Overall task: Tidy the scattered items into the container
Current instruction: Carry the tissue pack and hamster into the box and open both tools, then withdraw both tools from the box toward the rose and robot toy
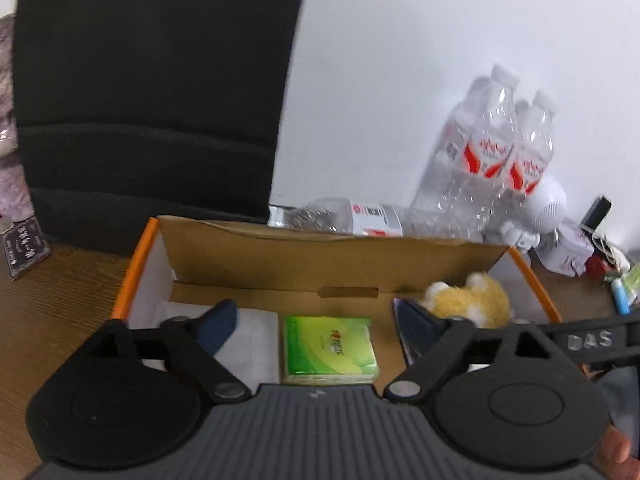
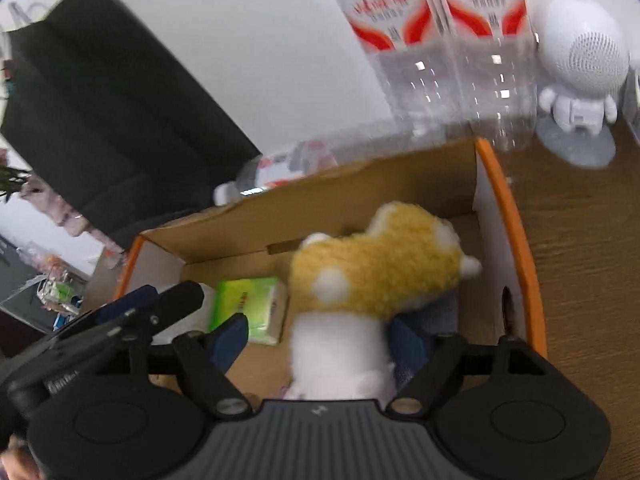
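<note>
while the right gripper point(image 2: 320, 334) has its fingers spread around the plush toy point(image 2: 376, 276), which lies lengthwise ahead and rightward inside the cardboard box point(image 2: 516, 240), the left gripper point(image 1: 320, 326) hangs spread and empty over the tissue pack point(image 1: 330, 350).

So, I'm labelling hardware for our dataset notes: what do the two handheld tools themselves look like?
Both look alike. The left tool and the right tool each have a dark grey ribbed body with a small pale mark, two round black discs at the sides, black linkage bars with silver pivot pins, and dark blue fingers. A black strap lettered "DAS" shows in the left wrist view.
</note>
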Available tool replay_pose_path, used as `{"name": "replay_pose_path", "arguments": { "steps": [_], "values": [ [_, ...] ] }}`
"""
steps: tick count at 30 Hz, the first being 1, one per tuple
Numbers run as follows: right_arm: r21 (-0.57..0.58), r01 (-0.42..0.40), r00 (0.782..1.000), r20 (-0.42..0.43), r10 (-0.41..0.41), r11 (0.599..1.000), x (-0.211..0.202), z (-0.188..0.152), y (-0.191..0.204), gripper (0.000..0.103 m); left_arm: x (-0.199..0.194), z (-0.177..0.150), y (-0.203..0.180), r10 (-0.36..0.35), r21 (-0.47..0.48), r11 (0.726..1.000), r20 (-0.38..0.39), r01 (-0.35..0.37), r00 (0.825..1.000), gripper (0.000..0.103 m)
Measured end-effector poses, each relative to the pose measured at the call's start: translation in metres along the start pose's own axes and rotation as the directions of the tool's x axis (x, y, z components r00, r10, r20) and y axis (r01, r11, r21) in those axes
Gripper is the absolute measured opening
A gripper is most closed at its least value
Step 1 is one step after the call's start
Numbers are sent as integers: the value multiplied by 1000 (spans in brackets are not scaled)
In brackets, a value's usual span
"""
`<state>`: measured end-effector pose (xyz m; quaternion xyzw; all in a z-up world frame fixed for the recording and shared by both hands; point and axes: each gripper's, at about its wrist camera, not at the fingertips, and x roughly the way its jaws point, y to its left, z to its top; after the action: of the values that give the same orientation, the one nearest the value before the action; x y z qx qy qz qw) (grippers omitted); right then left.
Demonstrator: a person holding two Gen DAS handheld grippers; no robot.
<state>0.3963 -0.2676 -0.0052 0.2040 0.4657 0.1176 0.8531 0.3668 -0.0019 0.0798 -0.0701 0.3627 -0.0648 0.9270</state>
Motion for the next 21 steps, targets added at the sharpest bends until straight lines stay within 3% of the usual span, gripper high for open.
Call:
{"name": "replay_pose_path", "arguments": {
  "steps": [4,7,12,21],
  "values": [
    [-14,37,999,7,-37,999,-33,2,17,86,-29,12,5,73,3,997,-21,-72,997,102],
    [-26,108,994,-5,-108,994,-58,3,35,89,-55,20,1,136,33,990,-69,-134,988,103],
    [-30,144,986,-79,-146,989,-93,-10,52,89,-102,20,-9,173,98,982,-159,-159,972,103],
    [-80,185,979,-70,-191,979,-156,-60,93,89,-167,-3,-25,168,76,985,-248,-153,954,103]
  ]
}}
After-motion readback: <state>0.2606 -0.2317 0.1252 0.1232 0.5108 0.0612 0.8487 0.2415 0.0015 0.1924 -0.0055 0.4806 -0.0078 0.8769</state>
